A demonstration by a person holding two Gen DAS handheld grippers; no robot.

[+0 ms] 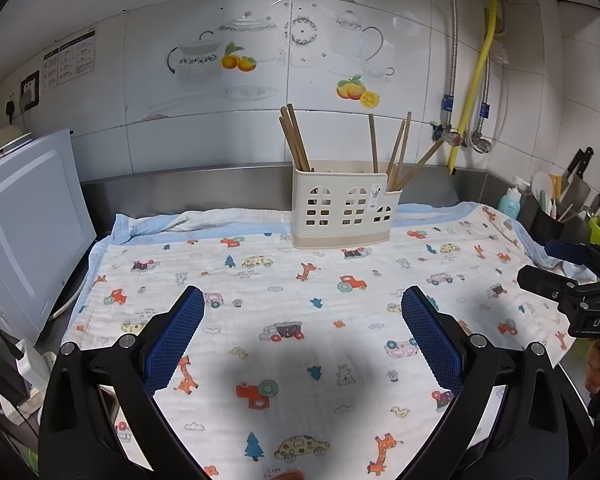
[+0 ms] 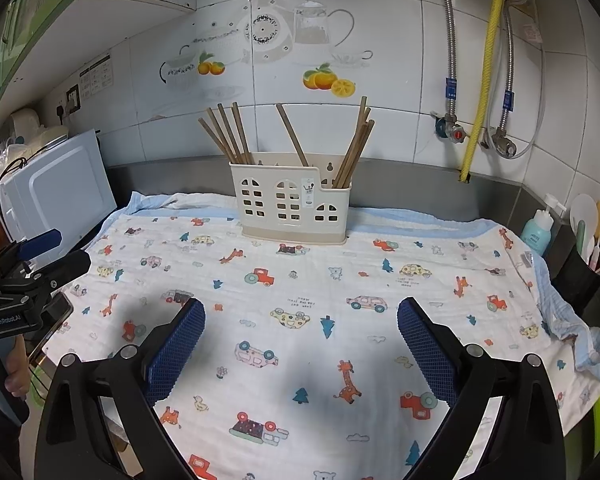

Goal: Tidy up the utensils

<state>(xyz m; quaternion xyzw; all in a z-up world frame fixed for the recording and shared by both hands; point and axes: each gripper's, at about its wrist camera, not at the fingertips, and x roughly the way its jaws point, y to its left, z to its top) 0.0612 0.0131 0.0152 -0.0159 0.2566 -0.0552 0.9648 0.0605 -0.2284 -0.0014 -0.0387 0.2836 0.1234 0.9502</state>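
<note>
A cream plastic utensil holder (image 1: 344,208) (image 2: 292,204) with window-shaped cutouts stands at the back of a cartoon-print cloth (image 1: 292,304) (image 2: 300,300). Several brown chopsticks (image 1: 296,140) (image 2: 230,136) stand in it, some in the left compartment, one in the middle, some leaning at the right end. My left gripper (image 1: 302,300) hovers open over the cloth, well in front of the holder, nothing between its blue pads. My right gripper (image 2: 300,312) is open likewise. Each gripper shows at the edge of the other's view: the right gripper (image 1: 572,272) and the left gripper (image 2: 28,264).
A white appliance (image 1: 28,232) (image 2: 60,192) stands at the left of the counter. At the right are a teal pump bottle (image 1: 510,202) (image 2: 538,228), a black caddy (image 1: 546,224) of tools and knives (image 1: 578,180). Pipes and a yellow hose (image 2: 484,72) run down the tiled wall.
</note>
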